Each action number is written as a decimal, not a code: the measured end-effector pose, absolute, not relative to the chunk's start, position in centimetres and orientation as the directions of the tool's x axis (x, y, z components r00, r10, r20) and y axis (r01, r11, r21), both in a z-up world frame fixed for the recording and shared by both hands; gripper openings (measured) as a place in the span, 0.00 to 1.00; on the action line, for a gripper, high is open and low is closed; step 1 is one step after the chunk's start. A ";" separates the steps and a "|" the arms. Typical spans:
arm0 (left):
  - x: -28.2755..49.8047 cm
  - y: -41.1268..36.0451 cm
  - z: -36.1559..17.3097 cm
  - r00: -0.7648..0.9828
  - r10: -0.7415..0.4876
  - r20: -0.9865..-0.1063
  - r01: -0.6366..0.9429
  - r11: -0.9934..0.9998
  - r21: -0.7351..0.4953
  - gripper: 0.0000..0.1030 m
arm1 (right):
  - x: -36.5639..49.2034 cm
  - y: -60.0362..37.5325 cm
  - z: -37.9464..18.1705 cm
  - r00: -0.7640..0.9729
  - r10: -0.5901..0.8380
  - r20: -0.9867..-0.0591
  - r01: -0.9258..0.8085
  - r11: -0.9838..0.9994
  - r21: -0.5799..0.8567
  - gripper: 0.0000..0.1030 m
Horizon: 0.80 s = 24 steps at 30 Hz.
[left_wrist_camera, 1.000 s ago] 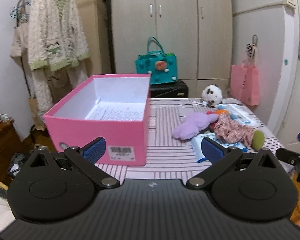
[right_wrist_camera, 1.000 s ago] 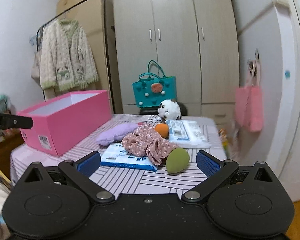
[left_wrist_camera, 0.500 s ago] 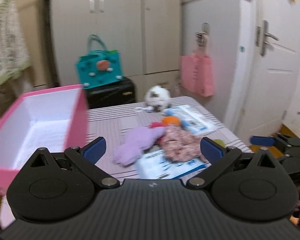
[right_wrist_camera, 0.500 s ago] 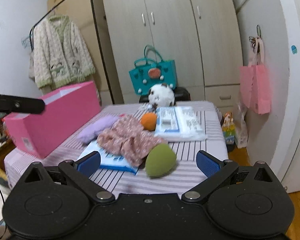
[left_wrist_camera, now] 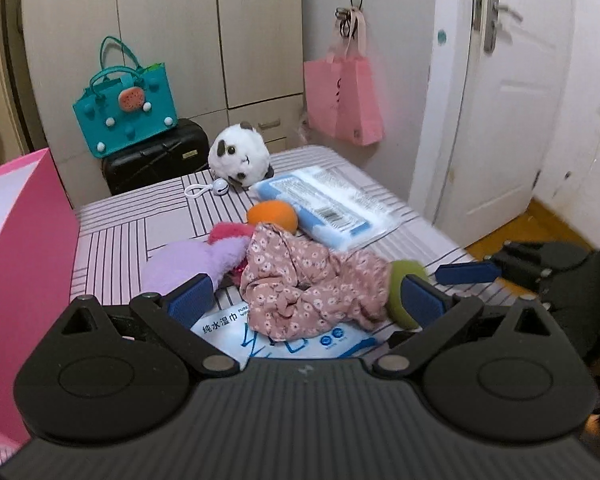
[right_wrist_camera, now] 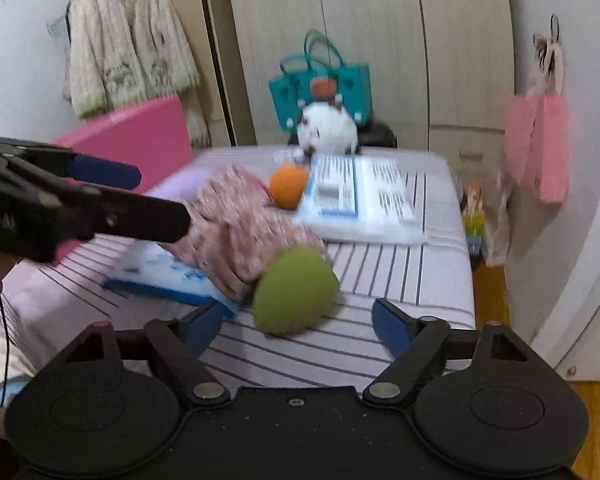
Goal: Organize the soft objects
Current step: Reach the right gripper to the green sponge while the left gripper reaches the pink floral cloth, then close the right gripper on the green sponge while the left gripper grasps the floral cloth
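Biggest change first: both views had swung off the pink box (left_wrist_camera: 24,248) and closed in on the pile on the striped table (right_wrist_camera: 400,292) — a second earlier the box filled the left wrist view, and now only its near wall showed at the left edge. The left gripper (left_wrist_camera: 304,300) had come down over the floral cloth (left_wrist_camera: 312,280), tongs wide apart, nothing between the pads. The right gripper (right_wrist_camera: 296,324) was narrowing its tongs from full spread, with the green sponge (right_wrist_camera: 296,288) just ahead between them; pads were not yet touching it.

Likely meaning: sorting had only begun — the box looked empty a moment before, and every soft item was still on the table.

The sponge sat at the table's near right edge, touching the cloth's hem. It was egg-shaped; its long axis ran diagonally in the right view, narrow end toward upper right, blunt end lower left.

Smaller bits: purple plush (left_wrist_camera: 192,260), orange ball (left_wrist_camera: 272,216), panda toy (left_wrist_camera: 240,156) and two wipes packs lay untouched.
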<state>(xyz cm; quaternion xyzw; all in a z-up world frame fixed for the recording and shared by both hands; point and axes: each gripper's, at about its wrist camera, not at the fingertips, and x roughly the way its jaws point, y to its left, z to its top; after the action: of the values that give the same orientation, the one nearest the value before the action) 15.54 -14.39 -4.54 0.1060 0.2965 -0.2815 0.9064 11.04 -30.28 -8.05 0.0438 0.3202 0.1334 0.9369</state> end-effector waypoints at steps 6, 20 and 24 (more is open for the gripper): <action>17.1 -15.6 -5.8 0.616 -0.479 -0.625 0.603 0.798 -0.016 0.99 | 11.8 -30.8 -7.9 0.762 0.331 -0.557 -0.277 0.943 0.182 0.63; 18.7 -17.9 -7.6 0.628 -0.413 -0.659 0.602 0.795 0.075 0.99 | 11.1 -31.5 -7.3 0.757 0.328 -0.565 -0.315 0.941 0.124 0.48; 19.0 -18.4 -8.1 0.634 -0.380 -0.674 0.589 0.802 0.101 1.00 | 11.2 -32.0 -7.4 0.760 0.294 -0.580 -0.288 0.952 0.107 0.48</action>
<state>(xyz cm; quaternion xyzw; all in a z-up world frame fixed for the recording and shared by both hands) 18.96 -18.37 -8.10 0.1576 0.3303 -0.2722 0.8899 11.21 -31.95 -7.37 0.0055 0.3101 0.1551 0.9380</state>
